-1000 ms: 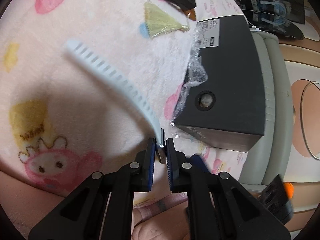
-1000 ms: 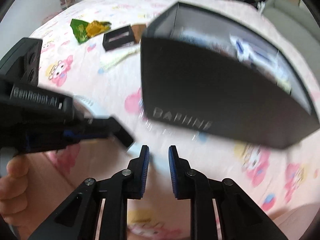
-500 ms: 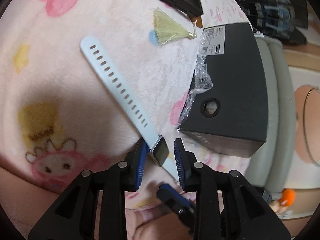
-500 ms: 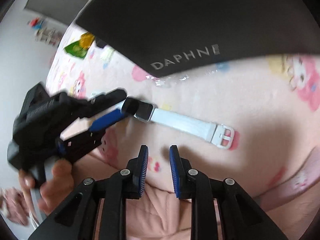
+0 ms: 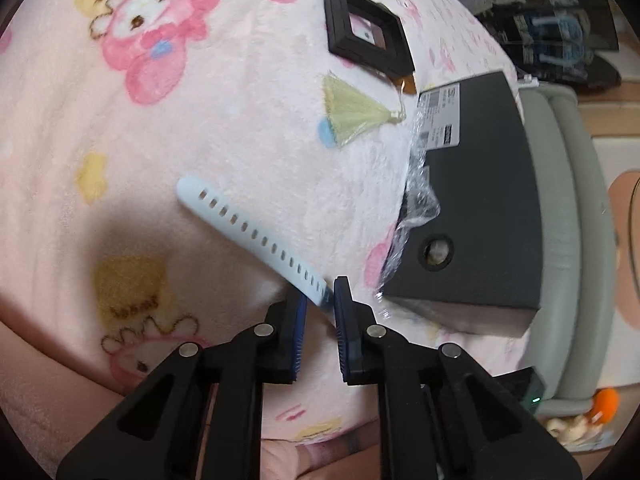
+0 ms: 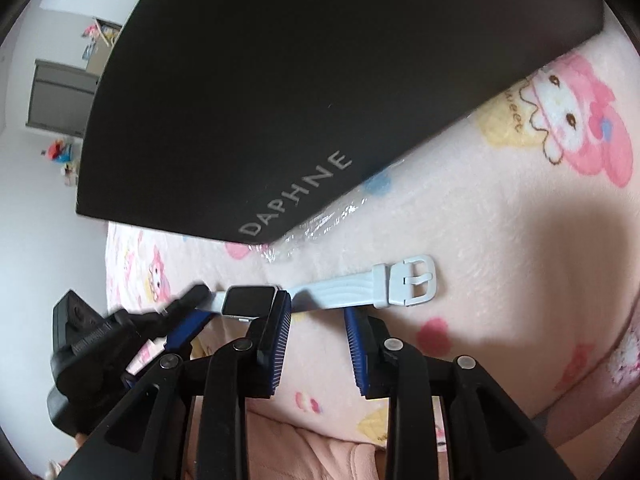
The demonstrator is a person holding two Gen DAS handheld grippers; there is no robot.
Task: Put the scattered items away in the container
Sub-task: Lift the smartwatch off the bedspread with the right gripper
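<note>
The left gripper [image 5: 320, 304], jaws closing, pinches the pale blue watch [image 6: 248, 300] strap. The right gripper [image 6: 318, 320], jaws opening, straddles the buckle strap unclenched. The black box [image 6: 280, 80] stands at twelve o'clock on the pink blanket [image 6: 500, 220].

Bed covered in pink cartoon-print blanket [image 5: 240, 100]. Grey padded sofa edge [image 5: 568, 208] right of it, dark cluttered shelf [image 5: 552, 36] behind. White wall [image 6: 40, 208], grey cabinet [image 6: 56, 100], daylight, soft shadows.
</note>
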